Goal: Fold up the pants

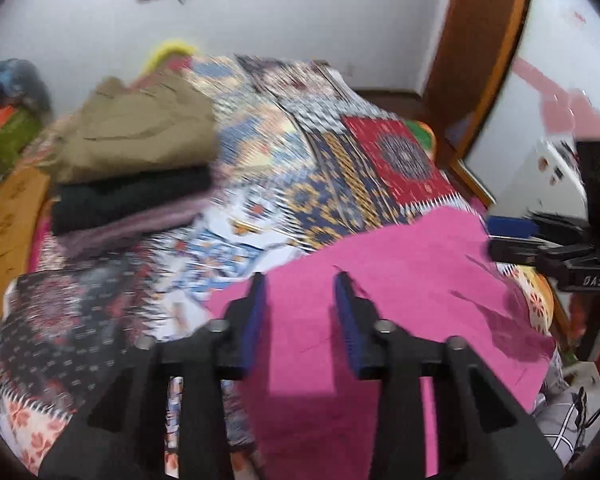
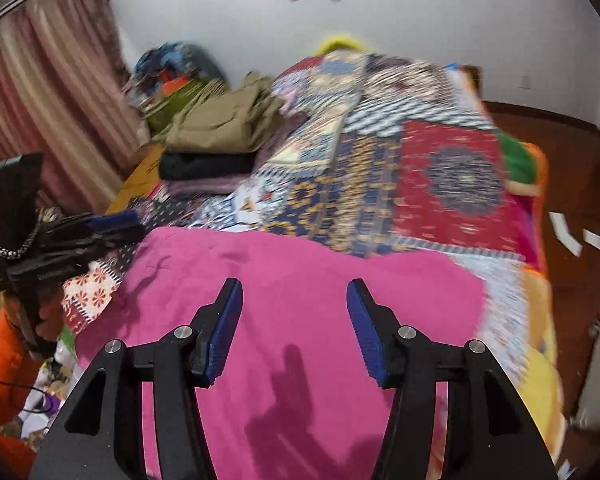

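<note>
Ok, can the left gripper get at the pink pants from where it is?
Probably yes: the left gripper hangs open right over the pink pants, nothing between them; the right gripper is off to the side.

Home bedroom, patchwork-quilted bed (image 2: 452, 184), curtain (image 2: 48, 92), stacked folded clothes (image 2: 220, 148)

Black fingers (image 1: 252, 320), blue ribbed pads (image 2: 362, 328)

Blur and cut-offs over the bed

My claws' own arms block the near part of the pink pants (image 2: 300, 280), so I can't see their lower end. The patchwork quilt (image 1: 260, 152) is smeared by motion, its patterns unreadable. The pile of folded clothes (image 1: 136, 160) is blurred too, and I can't count its layers. My right claw (image 1: 512, 236) is cut off by the picture's edge.
</note>
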{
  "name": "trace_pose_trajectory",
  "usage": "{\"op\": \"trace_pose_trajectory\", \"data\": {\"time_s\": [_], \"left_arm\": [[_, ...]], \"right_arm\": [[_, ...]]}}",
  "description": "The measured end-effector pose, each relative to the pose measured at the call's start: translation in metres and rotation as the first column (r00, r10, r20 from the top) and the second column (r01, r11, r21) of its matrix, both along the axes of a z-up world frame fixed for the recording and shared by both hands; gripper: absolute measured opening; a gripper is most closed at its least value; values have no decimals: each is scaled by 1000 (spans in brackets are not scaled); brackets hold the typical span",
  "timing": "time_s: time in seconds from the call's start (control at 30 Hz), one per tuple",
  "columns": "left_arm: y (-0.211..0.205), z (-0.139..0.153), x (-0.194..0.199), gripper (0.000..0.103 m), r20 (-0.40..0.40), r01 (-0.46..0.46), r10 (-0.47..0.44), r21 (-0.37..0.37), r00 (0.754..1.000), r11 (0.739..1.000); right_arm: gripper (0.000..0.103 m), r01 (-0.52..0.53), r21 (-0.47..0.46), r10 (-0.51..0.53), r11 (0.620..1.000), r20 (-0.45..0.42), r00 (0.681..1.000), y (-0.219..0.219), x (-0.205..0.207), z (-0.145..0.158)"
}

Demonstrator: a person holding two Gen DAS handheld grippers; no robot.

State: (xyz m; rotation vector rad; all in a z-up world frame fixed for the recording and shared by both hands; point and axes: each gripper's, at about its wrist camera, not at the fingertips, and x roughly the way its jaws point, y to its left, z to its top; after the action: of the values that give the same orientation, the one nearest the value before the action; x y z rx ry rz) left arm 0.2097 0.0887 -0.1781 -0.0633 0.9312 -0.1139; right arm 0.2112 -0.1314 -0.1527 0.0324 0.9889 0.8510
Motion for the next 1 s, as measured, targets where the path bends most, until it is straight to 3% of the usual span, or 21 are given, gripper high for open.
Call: {"op": "trace_pose_trajectory", "data": {"time_s": [0.2,0.23,0.37,0.4,0.5,0.63,0.73,0.8,0.93,1.0], "left_arm": [[-14,-32,16,22,-98,77,-77,-5,992,997],[-12,-36,16,22,-108,76,-77,-10,991,997],[-1,-47,11,22,-134,65,-68,-22,989,998],[0,-48,10,22,-135,65,-68,-23,988,998],[0,-49,5,23,-121,63,-64,-10,991,998],[6,-50,2,23,-118,49,-51,-26,992,998],[12,-49,-1,23,-122,28,-31,-26,992,999],[16,-48,-5,33,-121,4,-4,5,993,1000],[34,-44,-15,34,-127,-33,30,-20,991,999],[42,-37,-19,34,-120,-69,71,19,990,997]], "right_arm": [[45,-85,-104,75,991,-89,993,36,24,-42],[40,-87,-127,73,988,-105,992,35,29,-50],[33,-43,-155,23,987,-130,991,8,42,-61],[27,-20,-170,-1,985,-127,992,0,45,-62],[30,62,-281,-80,958,-52,995,-23,52,-67],[26,122,-272,-154,955,-100,983,-61,58,-77],[27,159,-351,-182,923,-32,983,-73,53,-75],[30,177,-365,-200,914,-26,979,-82,50,-76],[30,196,-383,-216,903,-10,976,-99,45,-69],[30,199,-361,-220,911,-18,975,-107,43,-60]]}}
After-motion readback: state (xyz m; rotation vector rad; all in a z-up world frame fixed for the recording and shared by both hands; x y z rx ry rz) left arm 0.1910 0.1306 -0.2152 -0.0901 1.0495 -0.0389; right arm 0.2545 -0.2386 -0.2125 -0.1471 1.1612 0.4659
